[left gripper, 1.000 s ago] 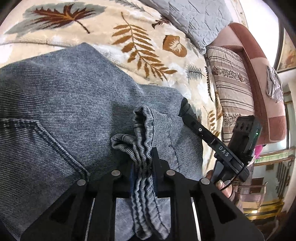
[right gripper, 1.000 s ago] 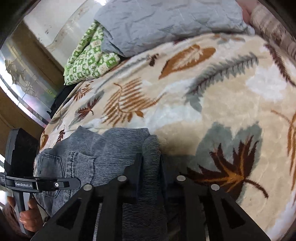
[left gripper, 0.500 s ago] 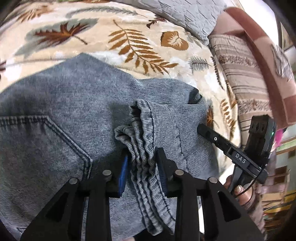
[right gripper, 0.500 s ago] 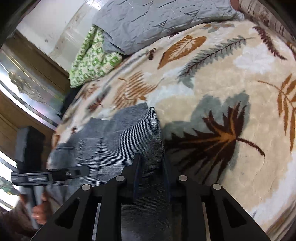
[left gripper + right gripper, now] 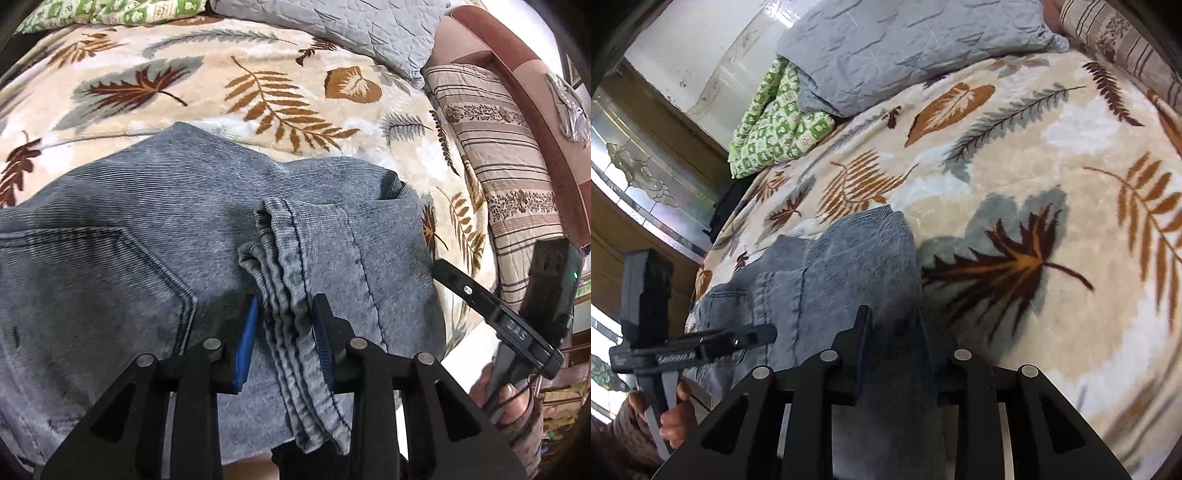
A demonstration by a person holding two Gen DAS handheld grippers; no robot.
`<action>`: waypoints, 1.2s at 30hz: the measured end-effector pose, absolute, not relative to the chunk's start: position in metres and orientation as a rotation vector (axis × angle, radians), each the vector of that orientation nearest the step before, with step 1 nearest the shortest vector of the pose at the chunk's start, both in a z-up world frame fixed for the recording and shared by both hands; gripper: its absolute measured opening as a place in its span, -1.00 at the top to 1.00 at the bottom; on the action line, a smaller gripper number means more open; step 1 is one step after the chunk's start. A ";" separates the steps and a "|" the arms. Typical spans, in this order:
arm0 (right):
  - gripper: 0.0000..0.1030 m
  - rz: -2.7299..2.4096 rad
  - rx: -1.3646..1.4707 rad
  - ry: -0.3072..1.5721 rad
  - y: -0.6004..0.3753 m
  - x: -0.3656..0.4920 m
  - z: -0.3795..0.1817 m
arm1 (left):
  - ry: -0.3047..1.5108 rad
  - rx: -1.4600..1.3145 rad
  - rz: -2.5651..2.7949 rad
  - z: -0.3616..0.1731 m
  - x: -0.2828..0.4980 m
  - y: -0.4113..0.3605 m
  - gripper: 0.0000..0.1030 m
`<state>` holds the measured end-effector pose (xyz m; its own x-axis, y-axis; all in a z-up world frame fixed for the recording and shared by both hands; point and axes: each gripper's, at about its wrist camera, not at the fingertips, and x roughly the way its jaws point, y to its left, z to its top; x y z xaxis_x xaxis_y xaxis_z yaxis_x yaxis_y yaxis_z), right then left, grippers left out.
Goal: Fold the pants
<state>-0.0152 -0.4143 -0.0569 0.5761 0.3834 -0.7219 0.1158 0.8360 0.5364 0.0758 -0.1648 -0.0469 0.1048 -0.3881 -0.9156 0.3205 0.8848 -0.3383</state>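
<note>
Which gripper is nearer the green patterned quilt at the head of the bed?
Left. The green patterned quilt lies on the left gripper's side of the pants; the right gripper is at the opposite edge.

Grey-blue denim pants (image 5: 155,229), folded over, lie on the near part of the bed. Back pocket faces up at left; bunched hems rest on top.

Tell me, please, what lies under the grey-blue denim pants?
Under the grey-blue denim pants lies a cream plush blanket with leaf prints, showing all round them. The part directly beneath, and anything on it, is covered.
</note>
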 end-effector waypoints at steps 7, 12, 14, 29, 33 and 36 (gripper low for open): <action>0.26 0.149 0.700 0.939 -0.433 -0.057 -0.061 | 1.482 -0.222 -0.590 -0.050 0.054 -0.137 0.03; 0.25 0.171 0.818 0.957 -0.431 -0.071 -0.086 | 1.616 -0.386 -0.705 -0.074 0.038 -0.146 0.02; 0.28 0.195 0.874 0.944 -0.427 -0.073 -0.090 | 1.635 -0.428 -0.740 -0.077 0.035 -0.151 0.04; 0.57 0.136 0.450 0.941 -0.373 -0.090 -0.073 | 1.430 0.025 -0.587 -0.061 0.013 -0.175 0.55; 0.40 0.158 0.494 0.964 -0.383 -0.089 -0.067 | 1.486 -0.091 -0.620 -0.056 0.026 -0.153 0.55; 0.32 0.191 0.633 0.876 -0.410 -0.092 -0.047 | 1.426 -0.134 -0.611 -0.039 0.039 -0.139 0.55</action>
